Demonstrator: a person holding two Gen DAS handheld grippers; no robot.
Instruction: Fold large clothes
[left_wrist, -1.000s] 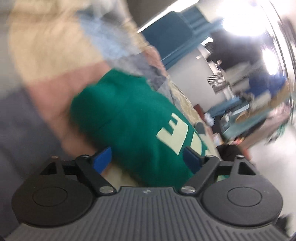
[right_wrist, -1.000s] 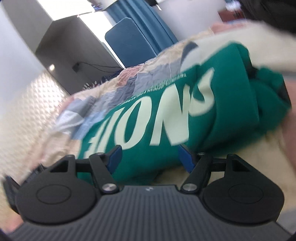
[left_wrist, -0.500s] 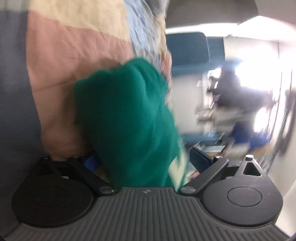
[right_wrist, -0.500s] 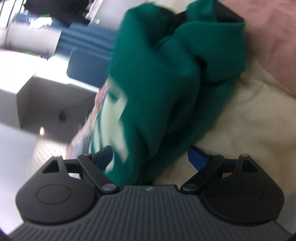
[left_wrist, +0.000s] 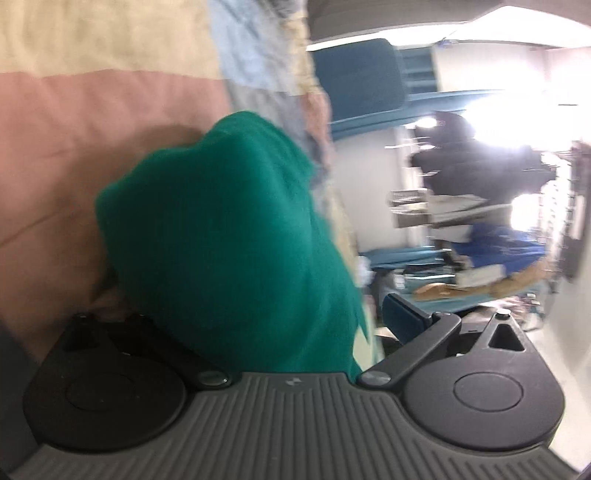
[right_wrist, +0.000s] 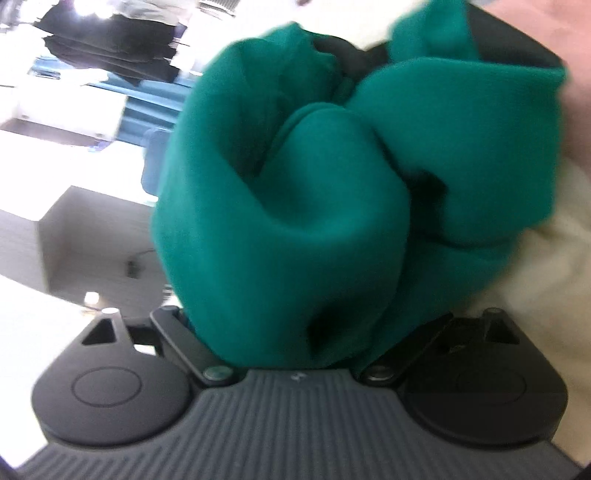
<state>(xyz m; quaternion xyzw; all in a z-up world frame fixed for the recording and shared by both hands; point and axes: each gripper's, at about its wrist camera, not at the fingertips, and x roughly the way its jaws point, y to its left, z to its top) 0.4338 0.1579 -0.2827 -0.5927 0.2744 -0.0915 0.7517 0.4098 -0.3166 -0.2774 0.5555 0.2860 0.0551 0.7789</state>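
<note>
A folded green sweatshirt with pale lettering fills both views. In the left wrist view the sweatshirt (left_wrist: 229, 236) bulges between my left gripper's (left_wrist: 258, 317) wide-spread fingers; the right fingertip (left_wrist: 400, 317) shows, the left one is hidden behind cloth. In the right wrist view the bunched sweatshirt (right_wrist: 314, 206) lies between my right gripper's (right_wrist: 306, 325) spread fingers, which it covers. Both views are tilted and blurred. The bundle seems lifted off the patchwork quilt (left_wrist: 92, 122).
The quilt has pink, cream and pale blue patches; a cream part (right_wrist: 546, 288) shows at right. Beyond the bed edge stand a blue chair (left_wrist: 354, 74), a grey desk (right_wrist: 92, 236) and a blurred person (left_wrist: 454, 158) in a bright room.
Both grippers have rolled and pushed in around the sweatshirt. The bundle has turned on its side and bunched up, and its lettering is now almost out of sight.
</note>
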